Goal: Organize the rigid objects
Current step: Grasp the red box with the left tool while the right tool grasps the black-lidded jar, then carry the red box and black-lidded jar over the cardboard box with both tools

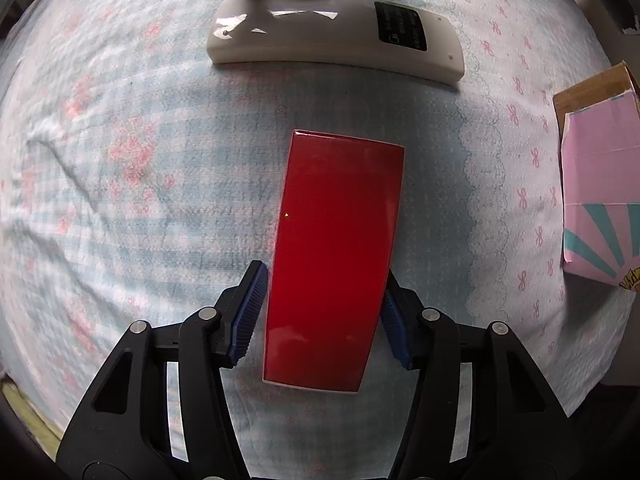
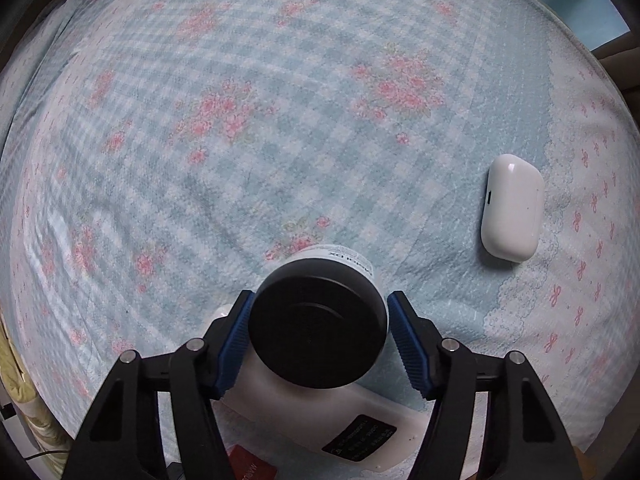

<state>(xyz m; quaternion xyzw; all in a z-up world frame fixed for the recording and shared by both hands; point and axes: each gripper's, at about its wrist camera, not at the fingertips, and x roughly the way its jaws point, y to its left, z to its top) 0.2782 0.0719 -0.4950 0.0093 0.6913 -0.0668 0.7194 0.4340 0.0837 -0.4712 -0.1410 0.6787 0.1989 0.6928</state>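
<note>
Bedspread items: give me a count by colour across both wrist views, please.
Red: 1, glossy red rectangular case
White: 2, long white plastic remote; white earbud case
Black-lidded: 1, white jar with black lid
Pink: 1, pink cardboard box
Total: 5
</note>
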